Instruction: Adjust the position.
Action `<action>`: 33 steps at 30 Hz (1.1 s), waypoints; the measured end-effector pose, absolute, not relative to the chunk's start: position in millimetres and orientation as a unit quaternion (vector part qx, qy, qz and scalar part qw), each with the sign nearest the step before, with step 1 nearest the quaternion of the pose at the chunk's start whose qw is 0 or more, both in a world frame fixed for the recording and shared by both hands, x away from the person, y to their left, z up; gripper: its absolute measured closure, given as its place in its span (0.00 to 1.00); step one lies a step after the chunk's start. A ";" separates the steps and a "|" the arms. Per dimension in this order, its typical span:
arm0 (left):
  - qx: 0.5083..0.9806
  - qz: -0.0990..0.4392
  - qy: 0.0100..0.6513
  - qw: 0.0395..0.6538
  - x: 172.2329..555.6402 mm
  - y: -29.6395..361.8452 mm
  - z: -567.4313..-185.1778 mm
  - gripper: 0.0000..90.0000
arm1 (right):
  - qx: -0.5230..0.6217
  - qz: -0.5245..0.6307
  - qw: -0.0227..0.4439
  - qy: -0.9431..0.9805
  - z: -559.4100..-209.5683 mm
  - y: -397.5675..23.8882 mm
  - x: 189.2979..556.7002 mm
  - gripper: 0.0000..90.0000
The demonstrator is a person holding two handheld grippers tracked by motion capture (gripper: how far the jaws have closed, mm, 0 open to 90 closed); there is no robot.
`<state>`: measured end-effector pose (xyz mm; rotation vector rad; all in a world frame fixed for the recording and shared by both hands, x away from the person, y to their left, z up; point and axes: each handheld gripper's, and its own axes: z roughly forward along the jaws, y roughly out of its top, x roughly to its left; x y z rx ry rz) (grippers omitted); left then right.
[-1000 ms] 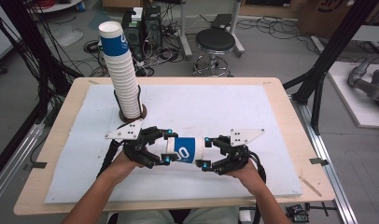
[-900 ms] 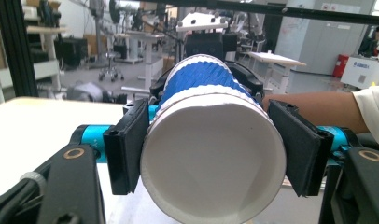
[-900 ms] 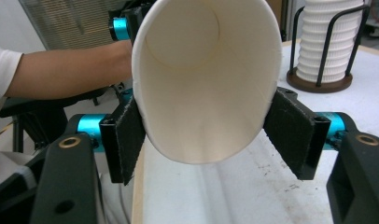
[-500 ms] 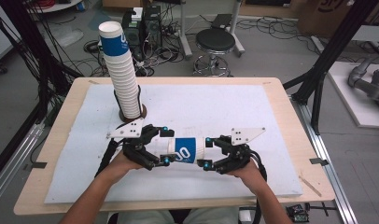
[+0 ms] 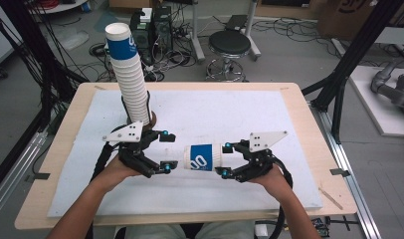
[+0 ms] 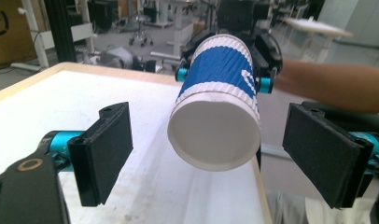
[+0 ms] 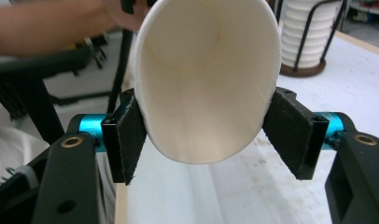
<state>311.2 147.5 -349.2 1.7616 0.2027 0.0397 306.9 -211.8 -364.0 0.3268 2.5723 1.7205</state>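
Cup stack [image 5: 130, 74] (in its holder) stands just behind left gripper [image 5: 162, 152].

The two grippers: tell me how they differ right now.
The right gripper is shut on the paper cup, pads squeezing its rim end; the left gripper stands open, pads clear of the cup's base. The right gripper's jaws have just been closing on the cup; the left gripper's just opened. Both have black pads and face each other along the cup.
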 end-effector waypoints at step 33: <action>0.862 0.010 0.054 0.504 314.8 114.0 -343.1 0.19 | 0.035 0.354 0.045 0.933 -321.7 -160.1 316.3 0.36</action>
